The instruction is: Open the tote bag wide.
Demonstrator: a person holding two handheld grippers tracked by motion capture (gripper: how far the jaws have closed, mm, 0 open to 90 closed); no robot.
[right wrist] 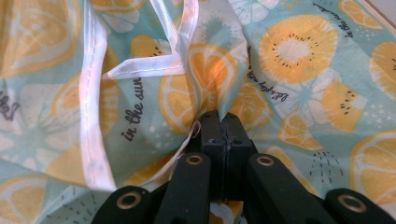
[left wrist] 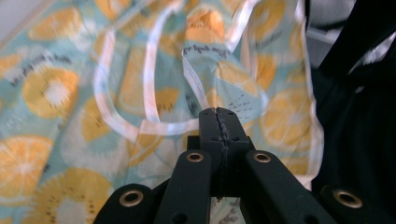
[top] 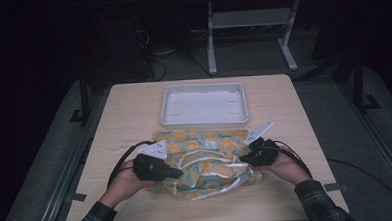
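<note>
— High view first: where does the cloth (top: 206, 162) sit, taking the white tray (top: 204, 106) as the mark?

— Just on the person's side of the tray, its far edge close to the tray's near wall, bunched on the bench (top: 129, 108). Its long axis runs left to right, parallel to that wall.

— And the left hand-held gripper (top: 174, 172)?

— At the cloth's left end, farther from the tray than the cloth's flat far strip. In the left gripper view the jaws stand pressed together with a thin fold of the fruit-print fabric (left wrist: 154, 84) seemingly pinched between them.

— The right hand-held gripper (top: 245, 158)?

— At the right end, a little nearer the tray. Its jaws are clamped on a pucker of fabric (right wrist: 210, 84), which gathers right at the tips.

— So the cloth lies between the two?

— Yes, inward from each, equally close to both. White trim loops (top: 211, 162) lie across the middle and could snag. Nothing else stands between cloth and tray.
</note>
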